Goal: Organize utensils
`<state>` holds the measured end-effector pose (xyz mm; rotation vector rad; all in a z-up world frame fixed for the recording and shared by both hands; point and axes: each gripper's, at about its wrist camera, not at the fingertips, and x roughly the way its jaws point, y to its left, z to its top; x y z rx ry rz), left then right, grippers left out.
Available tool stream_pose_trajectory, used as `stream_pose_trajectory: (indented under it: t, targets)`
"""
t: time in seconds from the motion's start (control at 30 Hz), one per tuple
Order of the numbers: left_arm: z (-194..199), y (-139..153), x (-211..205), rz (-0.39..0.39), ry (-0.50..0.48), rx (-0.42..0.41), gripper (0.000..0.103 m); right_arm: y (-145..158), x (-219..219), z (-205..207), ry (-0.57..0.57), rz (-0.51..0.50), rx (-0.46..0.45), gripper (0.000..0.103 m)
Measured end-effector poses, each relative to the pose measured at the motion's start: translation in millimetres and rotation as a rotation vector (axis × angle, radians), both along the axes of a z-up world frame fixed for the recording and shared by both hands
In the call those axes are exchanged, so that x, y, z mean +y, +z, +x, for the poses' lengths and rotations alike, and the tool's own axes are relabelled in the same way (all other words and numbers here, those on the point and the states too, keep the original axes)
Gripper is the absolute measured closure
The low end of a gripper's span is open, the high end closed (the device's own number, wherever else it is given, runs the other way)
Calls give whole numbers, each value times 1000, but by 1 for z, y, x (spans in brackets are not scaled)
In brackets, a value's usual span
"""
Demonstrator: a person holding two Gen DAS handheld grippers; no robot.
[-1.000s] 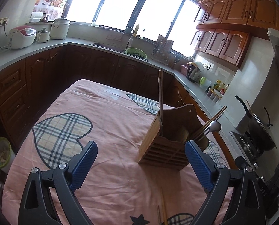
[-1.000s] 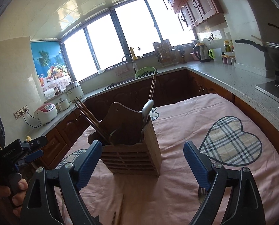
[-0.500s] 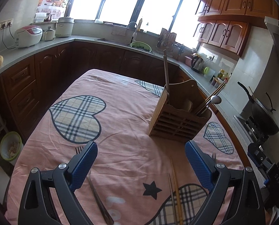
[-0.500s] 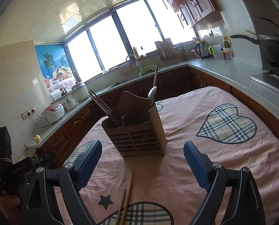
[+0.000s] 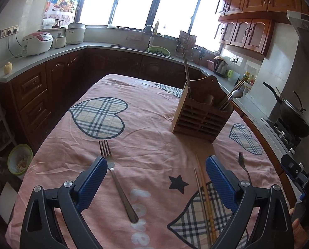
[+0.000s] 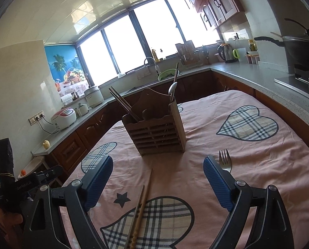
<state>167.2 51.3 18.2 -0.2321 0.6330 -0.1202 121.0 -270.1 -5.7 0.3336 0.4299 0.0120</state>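
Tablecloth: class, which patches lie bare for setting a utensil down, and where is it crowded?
Bare: the tablecloth between the large fork and the wooden holder; also right of the holder, around the plaid heart. Crowded: the near edge, where chopsticks and the small fork lie.

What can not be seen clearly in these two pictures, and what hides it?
- Small fork: handle hidden behind the right tongs' finger in the right wrist view.
- Chopsticks on the cloth: near ends cut off by the bottom edge in the left wrist view.
- Wooden holder: lower parts of the utensils inside are hidden by its walls, in both views.
- Outside the windows: overexposed to white.
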Motion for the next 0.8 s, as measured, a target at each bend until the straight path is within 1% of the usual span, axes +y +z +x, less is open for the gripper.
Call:
stream_pose_trajectory:
  t: [0.2,0.23,0.3,0.37,0.43,0.5,0.57,0.7,0.73,0.8]
  targets:
    - [-32,0,-6,53,-15,-46,5,-1,7,-25,3,-39,-27,12]
    - [-38,0,-8,66,-15,-60,5,-1,8,-29,4,-49,-31,10]
    - [-53,-1,-10,91,-13,-101,4,-1,11,-36,0,-70,-43,6]
    - [-69,-1,-10,106,-16,-143,1,0,13,-44,1,-90,-64,5]
    - [-84,3,-9,103,-29,-186,1,6,16,-53,8,-108,-101,4]
    - [-97,11,-7,98,-37,-228,1,17,21,-63,22,-133,-156,0]
    - [-104,26,-8,115,-37,-269,1,34,27,-72,34,-178,-216,0]
    - [-111,56,-17,197,-28,-326,1,82,40,-81,41,-291,-301,0]
    - [-112,60,-20,213,-20,-333,1,93,40,-83,38,-298,-320,0]
    - [-112,60,-23,222,2,-346,1,107,39,-83,30,-288,-327,0]
